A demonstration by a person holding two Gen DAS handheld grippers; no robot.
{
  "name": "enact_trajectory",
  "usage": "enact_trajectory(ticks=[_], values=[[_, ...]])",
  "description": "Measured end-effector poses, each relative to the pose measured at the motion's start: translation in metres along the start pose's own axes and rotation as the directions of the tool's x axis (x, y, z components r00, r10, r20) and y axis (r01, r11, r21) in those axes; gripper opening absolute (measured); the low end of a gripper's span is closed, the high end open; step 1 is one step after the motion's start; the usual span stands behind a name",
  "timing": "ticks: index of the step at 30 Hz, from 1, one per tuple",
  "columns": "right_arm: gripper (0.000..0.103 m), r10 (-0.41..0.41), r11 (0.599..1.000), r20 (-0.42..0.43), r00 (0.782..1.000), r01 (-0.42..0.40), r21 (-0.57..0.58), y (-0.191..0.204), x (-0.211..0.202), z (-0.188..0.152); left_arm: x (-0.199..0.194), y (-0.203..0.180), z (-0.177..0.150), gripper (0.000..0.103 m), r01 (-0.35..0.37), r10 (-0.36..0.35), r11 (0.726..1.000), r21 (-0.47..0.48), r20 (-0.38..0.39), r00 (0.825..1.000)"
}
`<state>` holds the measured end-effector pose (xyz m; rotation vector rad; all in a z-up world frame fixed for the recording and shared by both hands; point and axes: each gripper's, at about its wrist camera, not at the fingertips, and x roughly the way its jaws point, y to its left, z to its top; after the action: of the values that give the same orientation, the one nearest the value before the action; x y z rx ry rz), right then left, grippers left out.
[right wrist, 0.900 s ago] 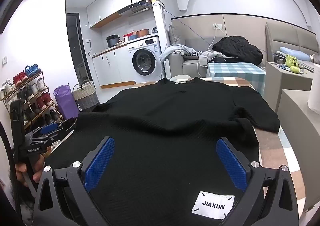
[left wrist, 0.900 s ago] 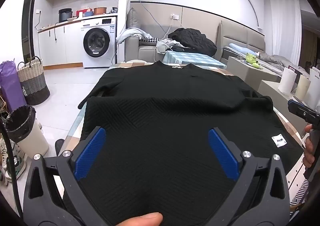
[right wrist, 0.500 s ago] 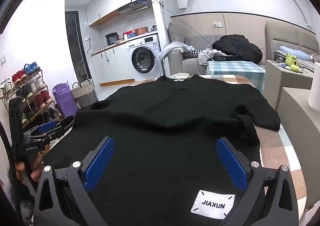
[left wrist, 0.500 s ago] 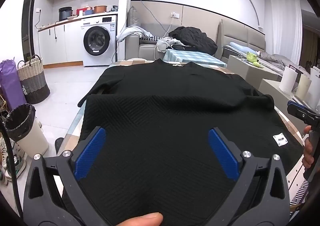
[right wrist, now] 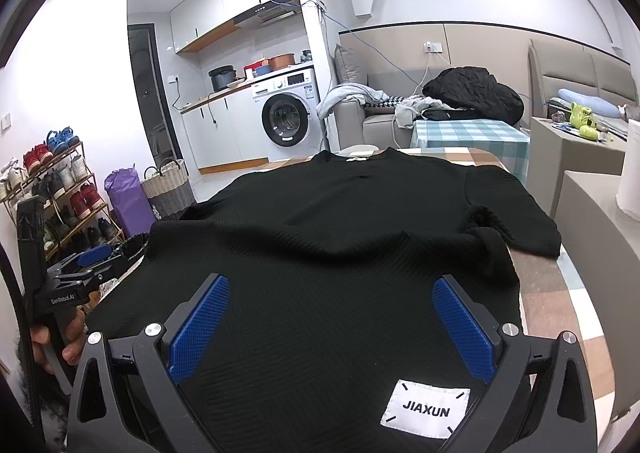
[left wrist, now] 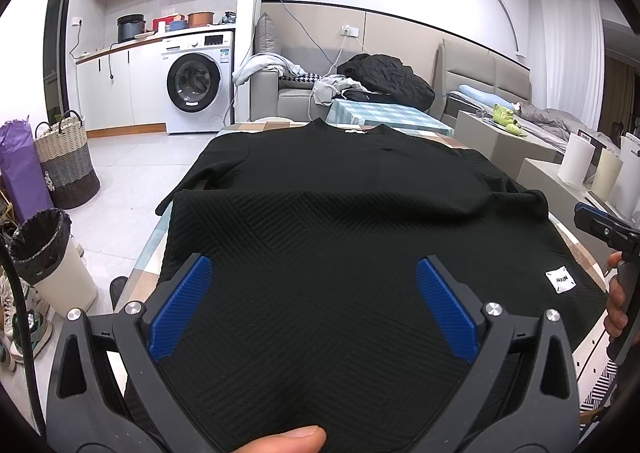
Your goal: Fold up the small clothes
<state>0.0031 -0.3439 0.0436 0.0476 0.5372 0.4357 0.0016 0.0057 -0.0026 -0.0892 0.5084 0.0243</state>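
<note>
A black textured short-sleeved top (left wrist: 320, 221) lies on a table, collar at the far end, its lower part folded up over the body. It fills the right wrist view (right wrist: 340, 253) too. A white JIAXUN label (right wrist: 426, 409) sits near the hem on the right; it also shows in the left wrist view (left wrist: 561, 280). My left gripper (left wrist: 314, 295) is open just above the near left part of the top, holding nothing. My right gripper (right wrist: 330, 317) is open above the near right part, beside the label.
The table's patterned cloth (right wrist: 560, 293) shows to the right of the top. A bin with a black bag (left wrist: 52, 253) and a woven basket (left wrist: 68, 161) stand on the floor at the left. A checked table (right wrist: 472, 133) and sofa with clothes stand behind.
Both grippers have stayed open and drifted slightly back and up from the top. The top has not moved.
</note>
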Motion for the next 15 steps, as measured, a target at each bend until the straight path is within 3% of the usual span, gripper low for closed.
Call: enact_trajectory(ticks=[15], values=[[0.103, 0.0, 1.0, -0.005, 1.0, 0.0, -0.013, 0.0017, 0.0017, -0.0015, 0.0002, 0.0005, 0.0, 0.102, 0.002, -0.002, 1.0, 0.001, -0.001, 1.0]])
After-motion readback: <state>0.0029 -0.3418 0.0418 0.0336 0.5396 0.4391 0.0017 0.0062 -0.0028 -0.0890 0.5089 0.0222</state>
